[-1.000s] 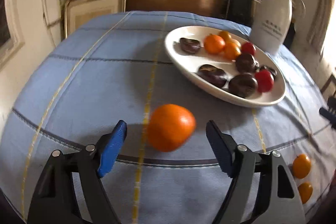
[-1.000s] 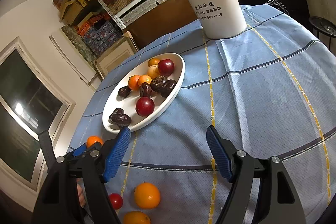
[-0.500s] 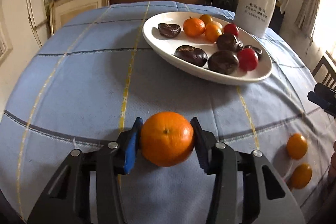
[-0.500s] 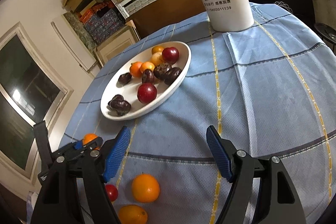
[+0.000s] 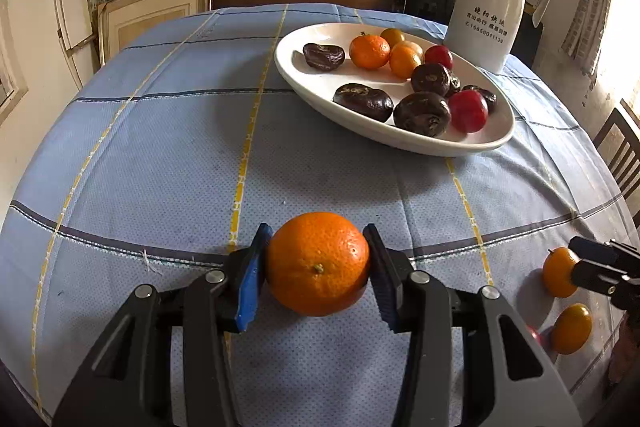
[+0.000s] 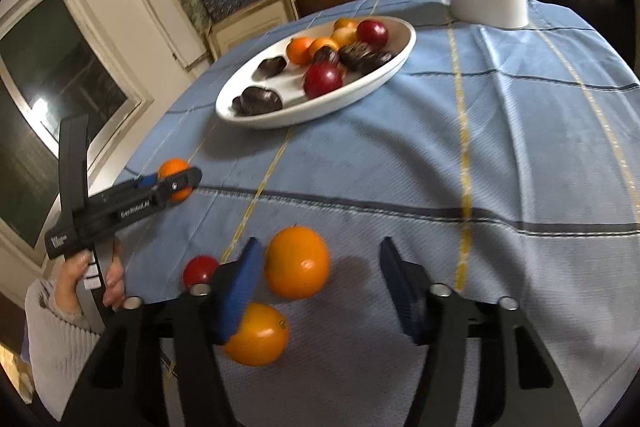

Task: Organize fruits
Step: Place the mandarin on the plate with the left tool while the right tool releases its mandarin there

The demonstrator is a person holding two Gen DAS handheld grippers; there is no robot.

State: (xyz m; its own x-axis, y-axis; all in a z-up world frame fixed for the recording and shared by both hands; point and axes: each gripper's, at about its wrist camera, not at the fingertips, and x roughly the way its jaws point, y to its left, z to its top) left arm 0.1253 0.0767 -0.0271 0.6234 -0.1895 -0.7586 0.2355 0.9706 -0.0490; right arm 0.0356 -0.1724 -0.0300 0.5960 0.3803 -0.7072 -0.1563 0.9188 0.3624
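Two grippers shown, L to R: L gripper (image 5: 318,265) was clamped on an orange (image 5: 318,263) above the tablecloth (image 5: 160,147), near the plate (image 5: 472,143); R gripper (image 6: 320,287) gaped apart w/ a second orange (image 6: 297,261) between its pads

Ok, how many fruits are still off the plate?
4. A held orange in the left gripper; a far orange between the open right gripper fingers; a near orange partly behind one finger; a red fruit beside them. Others may be hidden.
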